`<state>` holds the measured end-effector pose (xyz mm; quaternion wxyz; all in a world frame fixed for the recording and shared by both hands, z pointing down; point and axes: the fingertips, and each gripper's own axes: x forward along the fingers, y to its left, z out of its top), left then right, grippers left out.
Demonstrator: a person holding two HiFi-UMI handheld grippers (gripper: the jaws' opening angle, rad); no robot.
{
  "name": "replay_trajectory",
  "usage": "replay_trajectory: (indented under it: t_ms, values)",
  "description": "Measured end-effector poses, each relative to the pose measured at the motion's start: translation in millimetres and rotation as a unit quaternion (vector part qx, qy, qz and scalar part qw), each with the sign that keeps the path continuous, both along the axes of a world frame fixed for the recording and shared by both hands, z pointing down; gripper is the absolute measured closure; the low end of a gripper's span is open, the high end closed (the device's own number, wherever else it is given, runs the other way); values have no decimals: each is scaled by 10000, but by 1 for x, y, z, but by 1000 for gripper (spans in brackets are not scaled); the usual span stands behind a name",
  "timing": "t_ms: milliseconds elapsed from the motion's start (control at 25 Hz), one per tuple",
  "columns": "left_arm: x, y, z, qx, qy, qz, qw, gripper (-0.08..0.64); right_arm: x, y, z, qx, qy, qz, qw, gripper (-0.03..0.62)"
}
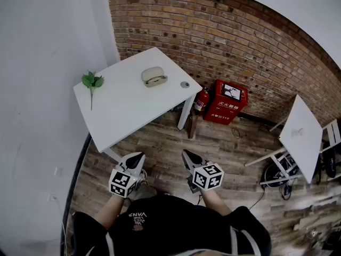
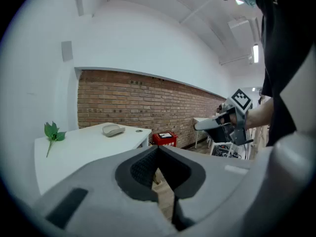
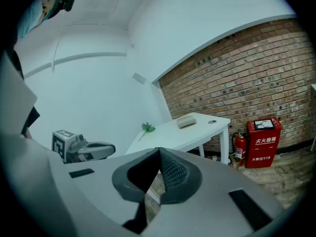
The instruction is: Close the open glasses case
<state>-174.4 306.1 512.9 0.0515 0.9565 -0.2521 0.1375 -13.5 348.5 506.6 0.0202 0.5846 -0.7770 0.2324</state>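
Observation:
A beige glasses case (image 1: 154, 77) lies on the far part of a white table (image 1: 122, 111), and a dark gap shows along its front edge. In the left gripper view the case (image 2: 113, 130) is small and far off; the right gripper view shows the case (image 3: 187, 121) the same way. My left gripper (image 1: 138, 158) and right gripper (image 1: 187, 155) hover over the wooden floor, short of the table's near edge. Both are shut and hold nothing. Neither gripper touches the case.
A green leafy sprig (image 1: 92, 81) lies at the table's left end, and a small round object (image 1: 185, 84) sits right of the case. A red fire cabinet (image 1: 228, 102) and an extinguisher (image 1: 201, 100) stand by the brick wall. Another white table (image 1: 301, 135) stands at the right.

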Motion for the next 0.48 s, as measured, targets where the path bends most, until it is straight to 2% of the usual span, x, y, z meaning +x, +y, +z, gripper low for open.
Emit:
replay_trajectory:
  t_ms: [280, 480]
  values:
    - [7, 0, -7, 195, 58, 3, 9998, 555, 6, -3, -7, 227, 4, -4, 9997, 593]
    - [11, 1, -14, 164, 337, -30, 9993, 555, 11, -7, -18, 606, -97, 34, 9981, 591]
